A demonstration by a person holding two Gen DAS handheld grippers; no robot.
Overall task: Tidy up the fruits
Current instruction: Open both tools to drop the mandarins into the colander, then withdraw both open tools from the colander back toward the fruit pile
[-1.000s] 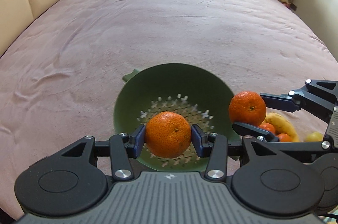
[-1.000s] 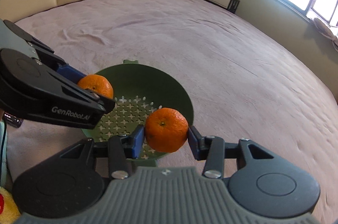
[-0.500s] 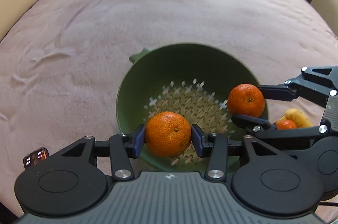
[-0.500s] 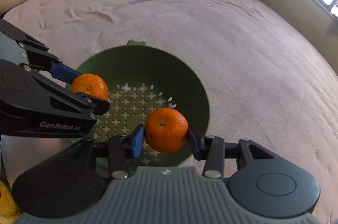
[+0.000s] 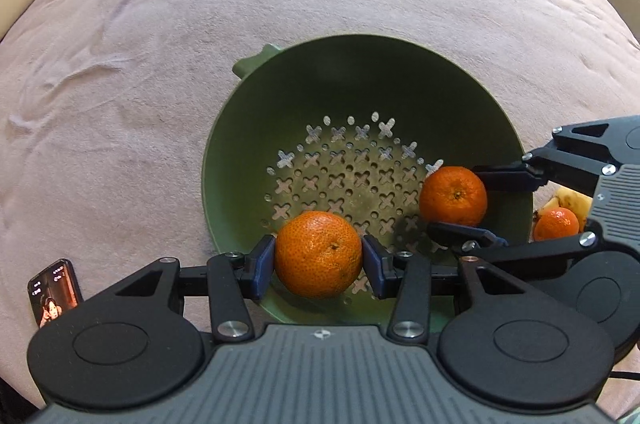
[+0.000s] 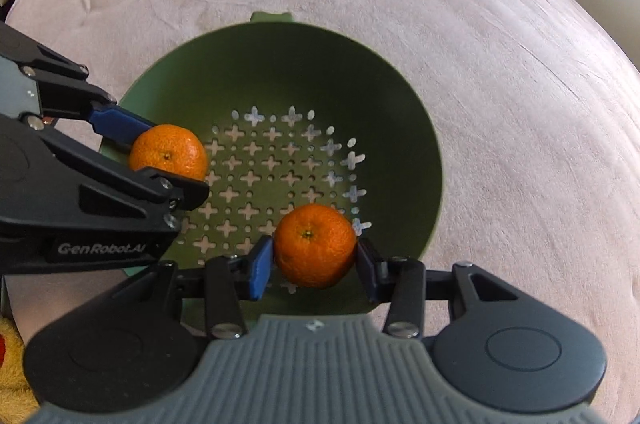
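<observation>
While both tilt down over the green colander [image 5: 360,72], each hand-held gripper — left [image 5: 319,261], right [image 6: 315,258] — clamps 1 orange.

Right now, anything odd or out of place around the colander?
One thing: a phone with its screen lit lies on the bedspread left of the green colander, unrelated to the fruit. Nothing looks spilled or damaged.

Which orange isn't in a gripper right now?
The small orange outside the green colander, beside the banana. The other two are clamped over the colander by the left gripper and right gripper.
</observation>
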